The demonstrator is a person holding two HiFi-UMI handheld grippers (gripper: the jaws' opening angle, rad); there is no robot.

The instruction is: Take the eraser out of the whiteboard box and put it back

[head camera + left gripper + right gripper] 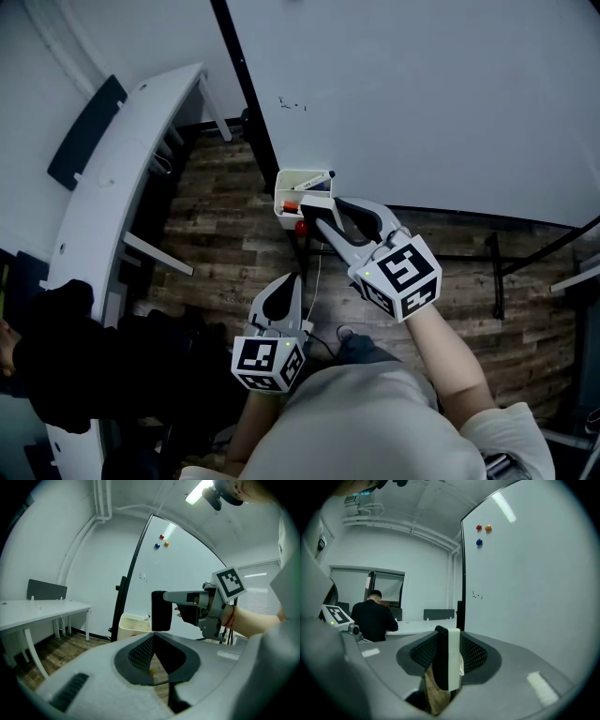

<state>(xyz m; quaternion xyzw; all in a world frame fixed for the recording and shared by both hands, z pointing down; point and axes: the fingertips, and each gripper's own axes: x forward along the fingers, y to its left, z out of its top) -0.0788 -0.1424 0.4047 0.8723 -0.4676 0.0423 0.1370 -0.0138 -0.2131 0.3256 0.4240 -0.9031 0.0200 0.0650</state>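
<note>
The black-and-white eraser (448,657) stands upright between the pads of my right gripper (447,644), which is shut on it. From the left gripper view the eraser (161,610) hangs in the air at the tip of the right gripper (164,597), just above and right of the cream whiteboard box (133,626). In the head view the right gripper (317,214) reaches to the box (300,180) at the whiteboard's lower edge; a marker lies in the box. My left gripper (285,284) is held lower and nearer, jaws together and empty (153,640).
The whiteboard (422,94) fills the right side, with its black post (246,89) and coloured magnets (483,529). A white desk (117,169) stands at the left, where a person in black (372,618) sits. Wooden floor lies below the box.
</note>
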